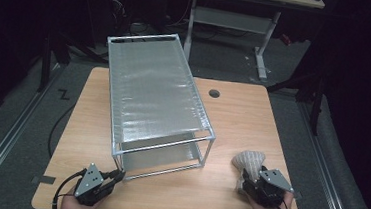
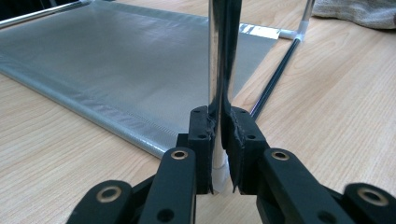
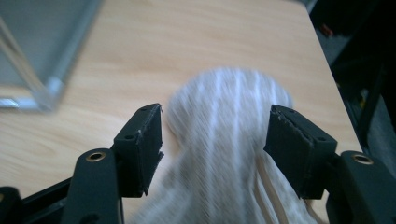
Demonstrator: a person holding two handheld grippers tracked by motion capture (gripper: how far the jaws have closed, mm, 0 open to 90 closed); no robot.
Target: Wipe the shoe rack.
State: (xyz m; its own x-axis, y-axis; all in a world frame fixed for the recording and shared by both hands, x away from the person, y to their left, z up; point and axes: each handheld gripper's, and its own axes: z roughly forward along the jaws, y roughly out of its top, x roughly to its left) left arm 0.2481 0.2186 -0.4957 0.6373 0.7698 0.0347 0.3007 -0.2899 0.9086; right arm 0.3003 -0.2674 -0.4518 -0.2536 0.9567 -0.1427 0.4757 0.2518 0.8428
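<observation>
A silver metal rack [image 1: 154,92] with two grey mesh shelves stands on the wooden table [image 1: 242,119]. My left gripper [image 1: 117,175] is at the rack's near-left corner. In the left gripper view, this left gripper [image 2: 219,126] is shut on the shiny upright post [image 2: 223,56], just above the tabletop. A beige ribbed cloth bundle [image 1: 249,161] lies near the table's front right. My right gripper [image 1: 249,178] is right behind it. In the right gripper view, the cloth [image 3: 224,107] lies between the wide jaws of the open right gripper [image 3: 215,126], and the pads do not press on it.
The rack's lower shelf [image 2: 116,70] rests close to the tabletop. Its near-right corner [image 3: 46,88] is to the left of the cloth. A round cable hole [image 1: 214,93] sits at the table's back. Another desk's white legs [image 1: 263,50] stand beyond the table.
</observation>
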